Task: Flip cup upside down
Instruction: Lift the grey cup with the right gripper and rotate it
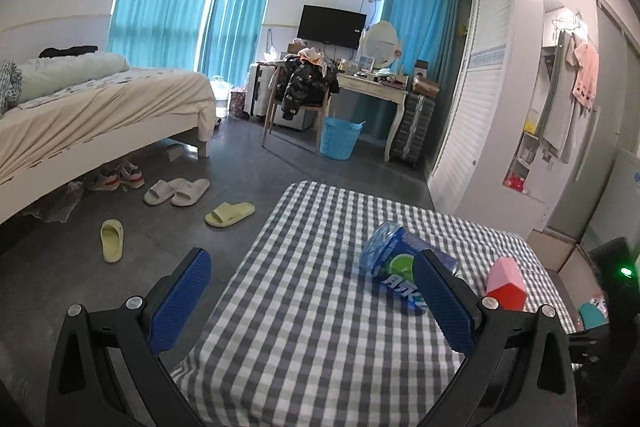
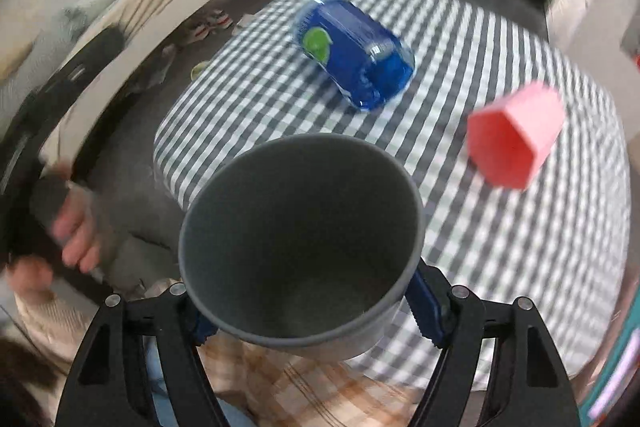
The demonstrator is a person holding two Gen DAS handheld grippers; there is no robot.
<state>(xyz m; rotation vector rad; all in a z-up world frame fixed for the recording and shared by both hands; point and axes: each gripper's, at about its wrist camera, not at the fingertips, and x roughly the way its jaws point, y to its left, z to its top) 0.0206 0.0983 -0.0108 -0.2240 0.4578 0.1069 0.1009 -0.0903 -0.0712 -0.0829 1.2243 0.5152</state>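
My right gripper (image 2: 310,323) is shut on a grey cup (image 2: 300,239). It holds the cup above the near edge of the checked table (image 2: 460,75). The cup's open mouth faces the camera and its inside looks empty. The view is motion-blurred. My left gripper (image 1: 316,291) is open and empty over the table's left front part (image 1: 312,259). The cup does not show in the left wrist view.
A blue packet with a lime picture (image 2: 352,55) lies on the table; it also shows in the left wrist view (image 1: 396,263). A pink block (image 2: 516,135) stands to its right (image 1: 506,283). A bed (image 1: 100,107), slippers (image 1: 230,214) and a blue basket (image 1: 340,139) are beyond.
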